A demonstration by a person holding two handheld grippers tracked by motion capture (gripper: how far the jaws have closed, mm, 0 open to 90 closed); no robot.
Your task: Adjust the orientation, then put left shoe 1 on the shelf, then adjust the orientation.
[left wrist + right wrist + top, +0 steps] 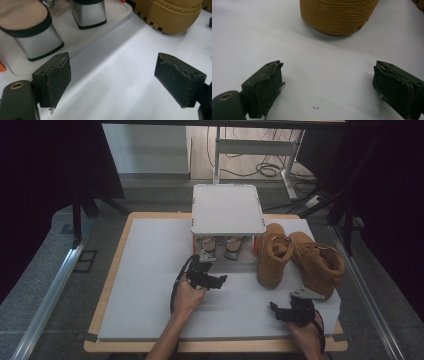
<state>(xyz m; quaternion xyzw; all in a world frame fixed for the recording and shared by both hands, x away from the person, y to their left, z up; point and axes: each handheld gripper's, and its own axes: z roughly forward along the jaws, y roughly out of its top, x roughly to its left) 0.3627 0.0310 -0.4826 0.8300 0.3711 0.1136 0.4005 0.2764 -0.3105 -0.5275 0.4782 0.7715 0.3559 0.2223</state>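
White padding covered the surface (150, 295), which had a wooden border and stood among dark curtains, with cables on the floor beyond it. At the far middle stood a small two-level shelf (227, 210) with a pale top, and on its lower tray (117, 17) sat a pair of heeled shoes (220, 246), their silver block heels (88, 13) edged in black and pointing toward the near side. Just right of the shelf stood two tan boots (300, 257), side by side and touching, with ridged soles (no brand, label or writing could be read on any of the footwear).

The left claw (209, 279) was held over the padding just near of the shelf's tray. In the left gripper view its jaws stood wide apart with bare white padding between them; the nearer silver heel sat just beyond the left jaw, not touching it. The right claw (287, 312) rested low near the front right corner, just near of the boots. In the right gripper view it was likewise wide open on nothing, with one boot's ribbed tan heel (337, 15) ahead of it and apart from the pads.
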